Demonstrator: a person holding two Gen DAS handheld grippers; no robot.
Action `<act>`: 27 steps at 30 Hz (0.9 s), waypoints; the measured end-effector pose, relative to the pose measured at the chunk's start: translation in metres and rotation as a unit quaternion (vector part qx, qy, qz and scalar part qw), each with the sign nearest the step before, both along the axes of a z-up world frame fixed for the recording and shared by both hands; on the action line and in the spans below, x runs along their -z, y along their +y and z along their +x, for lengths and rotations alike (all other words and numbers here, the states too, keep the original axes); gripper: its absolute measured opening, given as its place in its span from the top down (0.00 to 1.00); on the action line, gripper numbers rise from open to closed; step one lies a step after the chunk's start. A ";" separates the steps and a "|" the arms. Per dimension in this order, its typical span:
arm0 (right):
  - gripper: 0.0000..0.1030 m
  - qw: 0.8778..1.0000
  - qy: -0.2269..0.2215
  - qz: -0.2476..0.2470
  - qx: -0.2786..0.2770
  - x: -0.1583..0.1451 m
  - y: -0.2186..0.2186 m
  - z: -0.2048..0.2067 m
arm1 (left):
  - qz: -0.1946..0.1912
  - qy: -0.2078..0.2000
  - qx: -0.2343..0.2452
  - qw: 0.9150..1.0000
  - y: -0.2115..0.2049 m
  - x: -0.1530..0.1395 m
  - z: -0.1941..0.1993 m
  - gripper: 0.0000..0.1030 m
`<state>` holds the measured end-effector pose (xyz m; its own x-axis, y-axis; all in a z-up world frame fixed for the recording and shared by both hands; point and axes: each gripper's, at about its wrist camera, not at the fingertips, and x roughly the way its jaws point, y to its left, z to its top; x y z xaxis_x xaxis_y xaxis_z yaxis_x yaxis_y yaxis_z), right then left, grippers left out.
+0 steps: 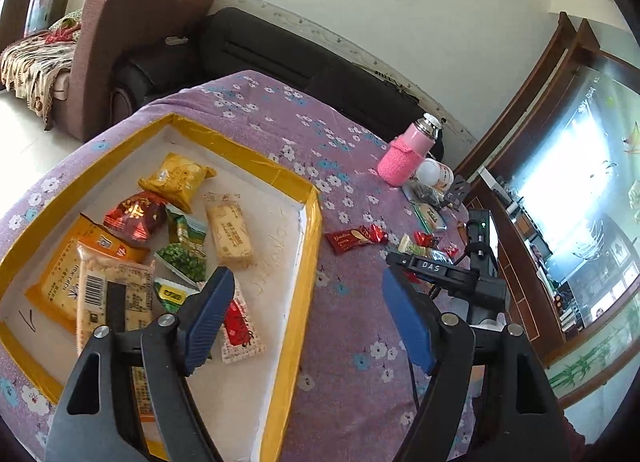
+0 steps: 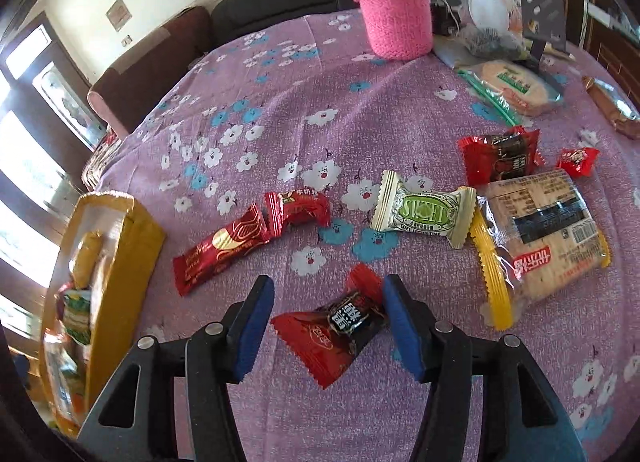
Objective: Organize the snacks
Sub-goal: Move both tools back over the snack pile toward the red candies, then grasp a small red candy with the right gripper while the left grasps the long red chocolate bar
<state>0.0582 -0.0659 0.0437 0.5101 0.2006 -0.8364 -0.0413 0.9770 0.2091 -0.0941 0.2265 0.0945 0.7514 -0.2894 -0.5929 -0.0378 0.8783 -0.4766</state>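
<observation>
Purple floral cloth covers the tabletop (image 2: 280, 110), with a dark sofa (image 1: 256, 50) behind its far edge. Largest on it is the yellow-rimmed tray (image 1: 308, 230), which sits toward the left edge and holds a heap of snack packets, among them a yellow pack (image 1: 176, 178) and a pale bar (image 1: 230, 234). At the far right corner stands a pink bottle (image 2: 396, 18) in a knitted sleeve, with a clutter of small things beside it. Loose snacks lie in the middle of the cloth, right of the tray: a clear cracker pack (image 2: 544, 234) with yellow ends, a long red bar (image 2: 220, 250), a green-and-cream sweet (image 2: 424, 214), and a small red candy (image 2: 578, 160) near the right edge.

Over the tray's right rim hangs the left gripper (image 1: 308, 318), spread wide with nothing in it. A red-and-black candy (image 2: 340, 330) lies on the cloth between the blue pads of the right gripper (image 2: 328, 326); the right pad is at the wrapper, the left one stands clear, so it is not clamped.
</observation>
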 end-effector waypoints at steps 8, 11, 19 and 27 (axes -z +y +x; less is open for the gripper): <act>0.87 0.998 -0.023 -0.063 -0.022 0.001 -0.003 -0.044 | 0.029 0.001 0.028 0.999 -0.020 -0.005 -0.002 0.26; 0.86 0.999 -0.028 -0.042 -0.010 -0.002 -0.024 -0.060 | 0.050 0.002 0.049 0.998 -0.032 -0.008 0.003 0.26; 0.52 0.993 -0.067 0.090 0.045 -0.004 -0.064 -0.064 | 0.163 0.041 0.156 0.973 -0.099 -0.004 0.060 0.26; 0.52 0.986 -0.067 0.144 0.046 0.003 -0.088 -0.063 | 0.286 0.086 0.217 0.929 -0.165 0.030 0.143 0.42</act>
